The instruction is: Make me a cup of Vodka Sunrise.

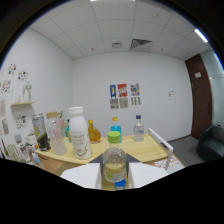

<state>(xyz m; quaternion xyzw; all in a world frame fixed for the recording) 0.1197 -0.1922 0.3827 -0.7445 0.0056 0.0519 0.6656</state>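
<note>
A clear bottle with a green cap [114, 161], part full of pale yellow liquid, stands upright between my fingers. My gripper [115, 170] is shut on it, and the grey and white fingers [90, 172] press on both its sides. Beyond the fingers, on a wooden table [147, 150], stands a row of drinks. From the left these are a dark can [40, 132], a clear bottle [58, 136], a tall white bottle [79, 133], an amber bottle [93, 132], a blue-capped bottle [115, 125] and a water bottle [138, 129]. The lower part of the held bottle is hidden.
A white rail or tray edge [161, 141] runs along the table's right side. A shelf with small items [22, 105] hangs on the left wall. Posters [124, 96] are on the far wall. A brown door [199, 95] and a dark chair [212, 142] are at the right.
</note>
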